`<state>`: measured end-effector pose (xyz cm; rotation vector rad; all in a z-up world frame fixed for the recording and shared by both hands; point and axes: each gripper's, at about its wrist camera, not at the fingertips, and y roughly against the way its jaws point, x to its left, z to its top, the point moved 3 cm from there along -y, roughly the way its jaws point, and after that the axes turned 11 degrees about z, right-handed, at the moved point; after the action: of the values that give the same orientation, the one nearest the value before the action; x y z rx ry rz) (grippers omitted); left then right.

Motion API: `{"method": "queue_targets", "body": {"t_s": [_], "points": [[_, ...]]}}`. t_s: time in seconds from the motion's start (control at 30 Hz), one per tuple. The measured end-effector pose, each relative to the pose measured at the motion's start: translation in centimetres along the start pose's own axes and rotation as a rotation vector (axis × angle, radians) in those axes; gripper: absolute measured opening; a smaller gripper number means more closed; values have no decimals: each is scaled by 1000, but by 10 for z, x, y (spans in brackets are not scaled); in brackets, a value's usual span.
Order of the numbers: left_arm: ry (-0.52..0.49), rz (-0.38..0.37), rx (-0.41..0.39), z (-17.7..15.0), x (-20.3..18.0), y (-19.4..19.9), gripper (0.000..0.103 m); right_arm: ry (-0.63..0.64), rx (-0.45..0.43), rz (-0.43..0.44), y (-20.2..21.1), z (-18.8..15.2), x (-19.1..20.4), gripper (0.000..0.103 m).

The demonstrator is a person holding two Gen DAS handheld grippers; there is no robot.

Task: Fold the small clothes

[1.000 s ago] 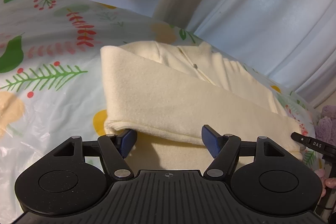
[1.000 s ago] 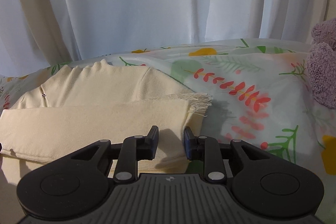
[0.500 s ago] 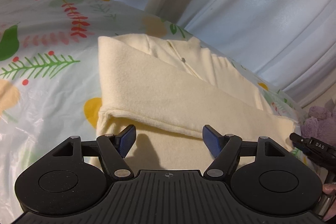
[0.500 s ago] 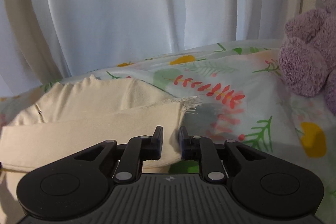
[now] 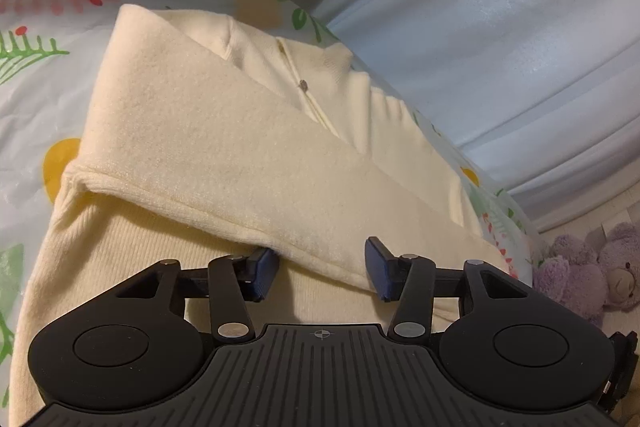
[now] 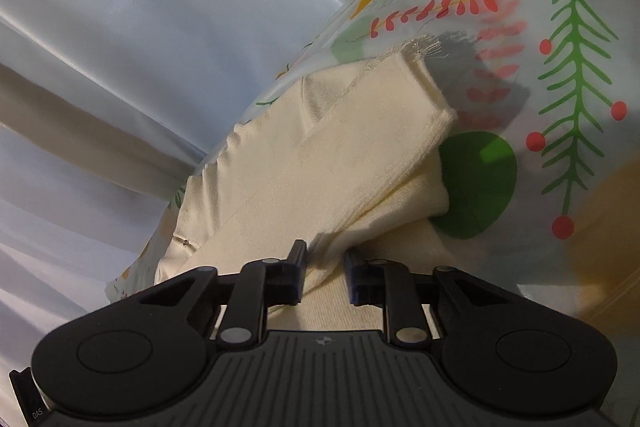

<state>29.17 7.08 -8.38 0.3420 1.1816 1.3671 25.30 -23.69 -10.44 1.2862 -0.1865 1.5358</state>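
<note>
A cream fleece garment [image 5: 220, 147] lies folded on a floral sheet [image 5: 40, 87], its zip collar at the far end and a thick folded band across the near side. My left gripper [image 5: 320, 269] straddles the hem of that band. Its jaws are closing, the left fingertip [image 5: 262, 273] is tucked under the hem, and gaps still show beside the cloth. In the right wrist view the same garment [image 6: 320, 167] ends in a frayed corner. My right gripper [image 6: 326, 279] is at the band's near edge, jaws closing, with the layered edge between them and a sliver of gap showing.
White and beige curtains [image 5: 480, 27] hang close behind the sheet, also filling the left of the right wrist view as curtains [image 6: 120, 27]. A purple plush toy [image 5: 580, 275] sits off to the right. Bare floral sheet [image 6: 560, 67] spreads right of the garment.
Both grippers came closer and lower onto the folded band. The left jaws narrowed around the hem. The right view rolled sharply, and the band's edge now sits between its fingers.
</note>
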Motion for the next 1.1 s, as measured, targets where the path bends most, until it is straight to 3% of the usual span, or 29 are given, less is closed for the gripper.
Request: {"method": "queue_targets", "body": {"t_s": [0.1, 0.37, 0.47, 0.5, 0.53, 0.63, 0.73, 0.83, 0.9, 1.0, 1.03, 1.1], "points": [[-26, 28, -17, 4, -2, -4, 40, 22, -16, -9, -3, 6, -1, 10], [-40, 43, -37, 13, -2, -10, 39, 36, -49, -19, -11, 15, -7, 10], [-89, 35, -11, 6, -1, 0, 52, 17, -8, -9, 0, 10, -9, 14], [-121, 39, -8, 3, -1, 6, 59, 25, 15, -4, 5, 7, -8, 17], [-158, 51, -4, 0, -1, 12, 59, 48, 41, 6, 12, 3, -4, 22], [-262, 57, -28, -6, -7, 35, 60, 172, 80, 4, 31, -5, 12, 25], [-331, 94, -82, -1, -21, 46, 75, 379, 47, -47, 36, -5, 42, 25], [-335, 130, -131, 12, -37, 34, 74, 561, 5, -115, 17, -4, 68, 25], [-339, 139, -111, 18, -45, 15, 72, 657, 7, -135, -4, -6, 78, 24], [-343, 210, -60, 17, -47, -15, 66, 750, 69, -217, -41, -11, 75, 22], [-359, 213, -91, 16, -48, -17, 67, 755, 100, -243, -49, -13, 69, 21], [-395, 231, -108, 15, -50, -19, 67, 844, 68, -257, -51, -18, 65, 19]]}}
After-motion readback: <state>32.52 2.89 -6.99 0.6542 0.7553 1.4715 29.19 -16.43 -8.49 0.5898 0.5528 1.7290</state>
